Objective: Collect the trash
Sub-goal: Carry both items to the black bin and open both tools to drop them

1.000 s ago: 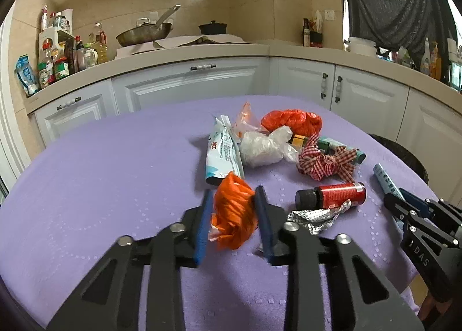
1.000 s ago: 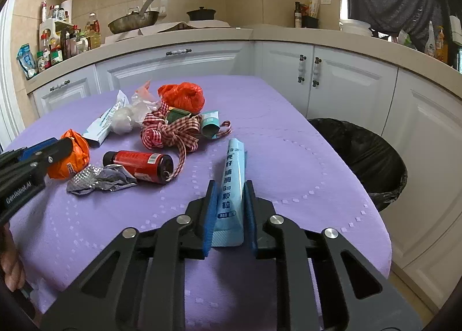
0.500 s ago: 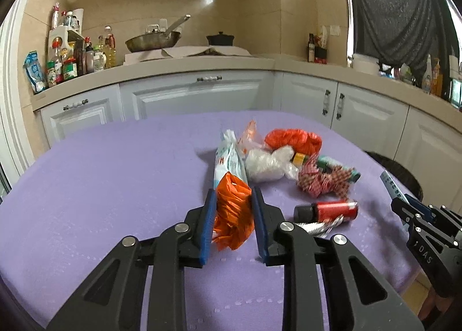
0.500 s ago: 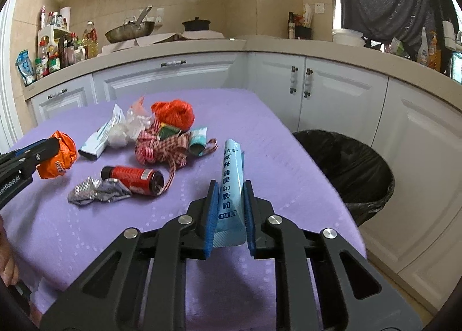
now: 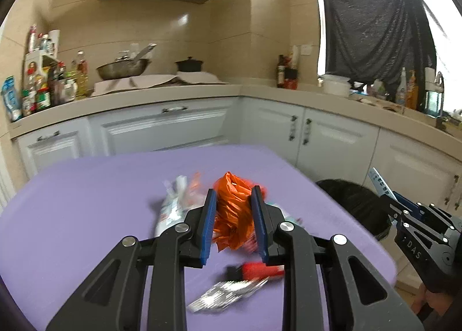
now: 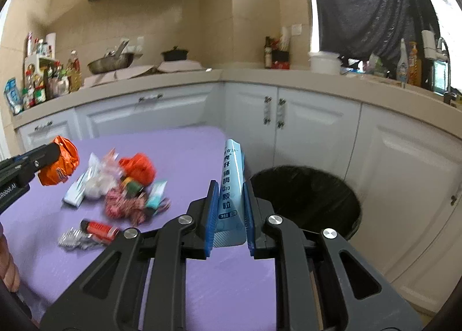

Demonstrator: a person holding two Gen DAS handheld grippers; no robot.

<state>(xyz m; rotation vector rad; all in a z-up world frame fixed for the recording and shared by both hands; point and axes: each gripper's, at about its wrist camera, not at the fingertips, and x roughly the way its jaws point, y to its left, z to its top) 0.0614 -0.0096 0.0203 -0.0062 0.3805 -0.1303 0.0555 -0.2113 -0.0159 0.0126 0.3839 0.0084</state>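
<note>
My left gripper (image 5: pixel 233 209) is shut on a crumpled orange plastic bag (image 5: pixel 232 215) and holds it above the purple table (image 5: pixel 86 186). It also shows in the right wrist view (image 6: pixel 59 164). My right gripper (image 6: pixel 230 204) is shut on a light blue sachet (image 6: pixel 231 181) with printed characters, lifted near the table's right edge. The black-lined trash bin (image 6: pixel 306 201) stands on the floor just right of the table. It also shows in the left wrist view (image 5: pixel 352 204).
Trash lies on the table: a red bottle (image 6: pixel 99 228), crumpled foil (image 6: pixel 72 240), a checked ribbon (image 6: pixel 124 207), a red bag (image 6: pixel 138 168), a white wrapper (image 6: pixel 76 189). White cabinets (image 6: pixel 288 117) and a cluttered counter curve behind.
Both grippers have risen off the table with their items and tilted up. The view has shifted right, toward the bin. The left gripper closed tighter on the orange bag.
</note>
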